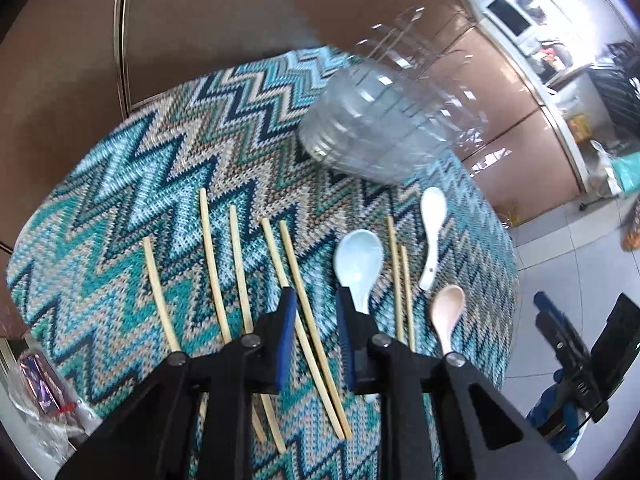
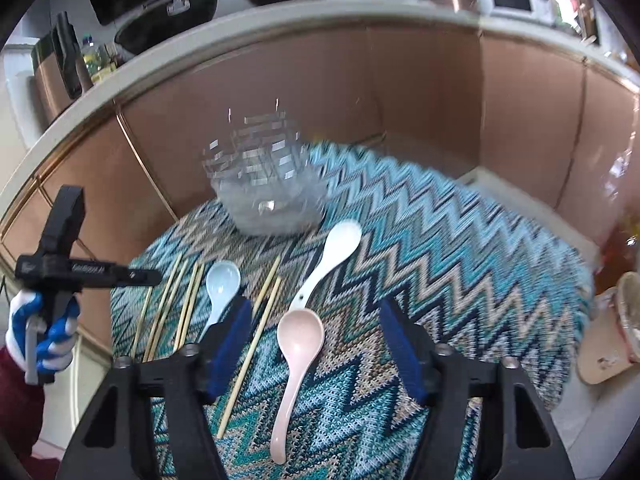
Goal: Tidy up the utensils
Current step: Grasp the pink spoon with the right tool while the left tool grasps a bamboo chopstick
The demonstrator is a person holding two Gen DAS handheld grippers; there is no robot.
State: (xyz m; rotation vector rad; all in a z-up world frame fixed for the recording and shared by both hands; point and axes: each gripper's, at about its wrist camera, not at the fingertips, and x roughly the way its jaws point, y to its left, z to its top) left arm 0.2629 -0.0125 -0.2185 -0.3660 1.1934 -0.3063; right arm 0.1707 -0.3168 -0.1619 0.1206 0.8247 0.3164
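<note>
1. Two pairs of fingers hang over the table. The left gripper [image 1: 315,296] has its fingers [image 1: 286,340] drawn close, with only a narrow gap and nothing pinched. One pair of chopsticks [image 1: 308,320] runs under that gap, so I'd guess it is lining up on something thin.
2. On the right gripper [image 2: 316,306] the fingers [image 2: 232,340] stand well apart and hold nothing. The pink spoon [image 2: 300,336] lies on the cloth straight below the gap, bowl away from the gripper. A wide gap suits that bowl.
3. Just beside the left fingers, the blue spoon [image 1: 358,256] lies with its handle running under the right-hand finger. Whether they touch I can't tell.
4. Further out, the white spoon [image 1: 432,220] lies apart, nearest the holder.
5. Count: three spoons (pink, blue, white). Seven chopsticks as far as I can make out, five fanned to the left and two side by side between the blue and white spoons. All lie flat and loose on the zigzag cloth [image 1: 120,180], none sorted yet.
6. One clear holder [image 1: 372,136] stands at the far side of the cloth, blurred. It looks empty, and I take it as where the utensils belong.
</note>
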